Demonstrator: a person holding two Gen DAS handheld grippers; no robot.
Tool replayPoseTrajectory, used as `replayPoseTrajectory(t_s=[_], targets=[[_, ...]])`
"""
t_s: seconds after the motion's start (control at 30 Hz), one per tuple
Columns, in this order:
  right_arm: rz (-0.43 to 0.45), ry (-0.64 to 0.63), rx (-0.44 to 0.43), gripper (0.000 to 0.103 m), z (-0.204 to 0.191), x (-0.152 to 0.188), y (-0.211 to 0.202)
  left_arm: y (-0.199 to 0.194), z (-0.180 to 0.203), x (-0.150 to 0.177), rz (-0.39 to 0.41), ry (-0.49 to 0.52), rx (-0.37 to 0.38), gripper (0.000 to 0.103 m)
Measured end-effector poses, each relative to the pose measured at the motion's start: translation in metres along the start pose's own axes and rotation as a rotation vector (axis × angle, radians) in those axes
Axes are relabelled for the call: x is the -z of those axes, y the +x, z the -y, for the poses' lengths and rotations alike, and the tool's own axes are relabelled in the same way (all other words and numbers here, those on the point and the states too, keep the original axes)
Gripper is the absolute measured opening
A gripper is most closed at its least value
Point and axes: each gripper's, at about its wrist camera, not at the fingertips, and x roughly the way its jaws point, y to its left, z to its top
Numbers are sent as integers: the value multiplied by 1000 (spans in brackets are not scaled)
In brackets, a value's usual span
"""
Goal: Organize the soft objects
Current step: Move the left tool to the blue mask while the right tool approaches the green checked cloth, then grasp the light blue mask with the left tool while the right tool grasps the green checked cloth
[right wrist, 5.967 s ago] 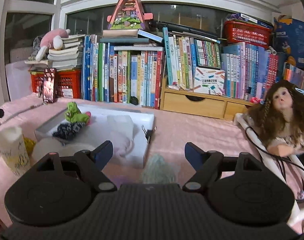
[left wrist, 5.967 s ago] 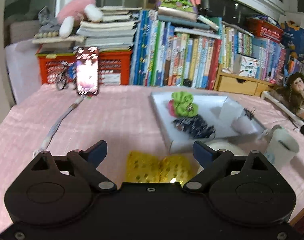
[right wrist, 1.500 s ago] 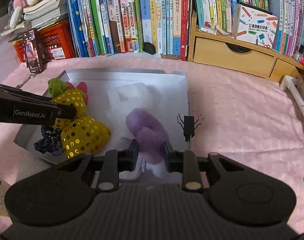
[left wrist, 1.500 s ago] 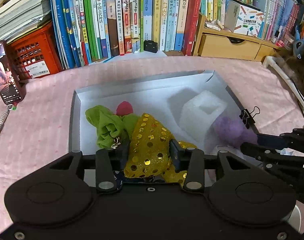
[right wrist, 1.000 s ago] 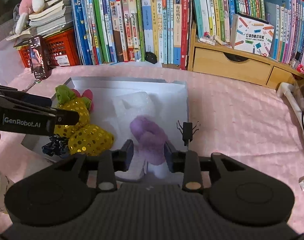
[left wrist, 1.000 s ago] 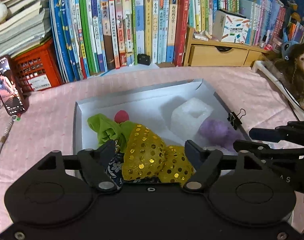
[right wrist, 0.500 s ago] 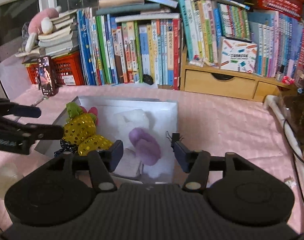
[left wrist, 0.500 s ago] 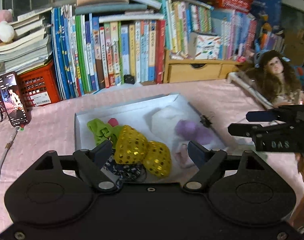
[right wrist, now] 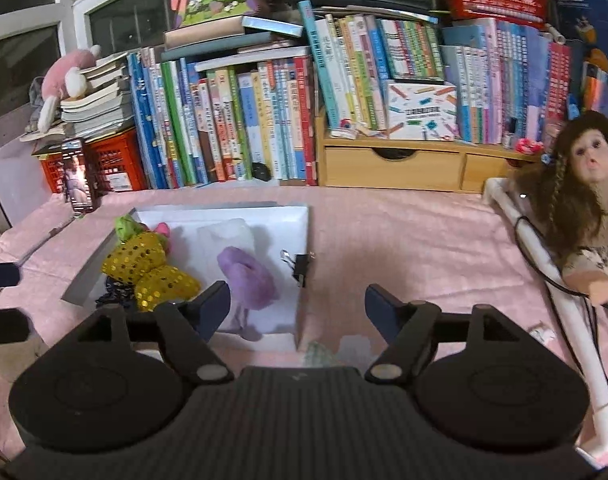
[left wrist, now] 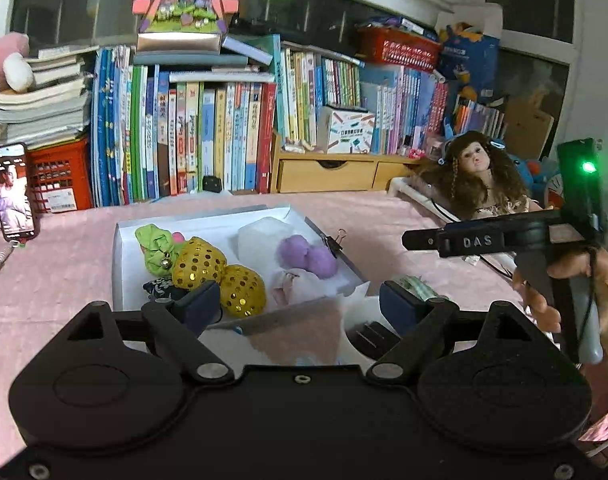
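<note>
A white box lid (left wrist: 119,264) (right wrist: 299,220) lies on the pink tablecloth. In it lie a green scrunchie (left wrist: 155,246) (right wrist: 124,226), a yellow sequin scrunchie (left wrist: 215,272) (right wrist: 151,268), a dark patterned scrunchie (left wrist: 159,286), a purple fluffy scrunchie (left wrist: 308,254) (right wrist: 247,276) and a white foam block (left wrist: 259,236) (right wrist: 227,234). My left gripper (left wrist: 299,308) is open and empty, raised in front of the lid. My right gripper (right wrist: 297,304) is open and empty, raised near the lid's right corner; it also shows in the left wrist view (left wrist: 484,236). A pale green fluffy thing (left wrist: 412,284) (right wrist: 318,354) lies by the lid.
A row of books (left wrist: 223,132) and wooden drawers (right wrist: 392,168) stand along the back. A doll (left wrist: 476,176) (right wrist: 580,208) sits at the right. A phone (left wrist: 13,192) (right wrist: 77,180) leans by a red crate. A binder clip (right wrist: 301,266) grips the lid's edge.
Both grippers have let go of their scrunchies in the lid, opened wide and pulled back and up. The yellow and purple scrunchies stay in the lid.
</note>
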Motion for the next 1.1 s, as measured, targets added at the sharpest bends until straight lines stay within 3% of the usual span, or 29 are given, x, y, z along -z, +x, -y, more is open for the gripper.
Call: replayPoseTrajectory(t_s=[0.4, 0.57, 0.77, 0.9, 1.03, 1.1], targets=[[-31, 101, 5, 88, 28, 27, 6, -33, 36, 83, 18, -4, -16, 86], [-39, 142, 3, 88, 33, 39, 12, -25, 54, 113, 51, 23, -137, 83], [-64, 185, 6, 88, 37, 52, 20, -2, 61, 133, 64, -2, -212, 76], [-73, 205, 15, 88, 39, 58, 25, 12, 62, 137, 92, -15, -249, 64], [-79, 228, 21, 88, 40, 63, 29, 30, 58, 137, 78, -38, -250, 50], [-81, 233, 19, 88, 40, 64, 31, 37, 57, 136, 70, -43, -251, 49]])
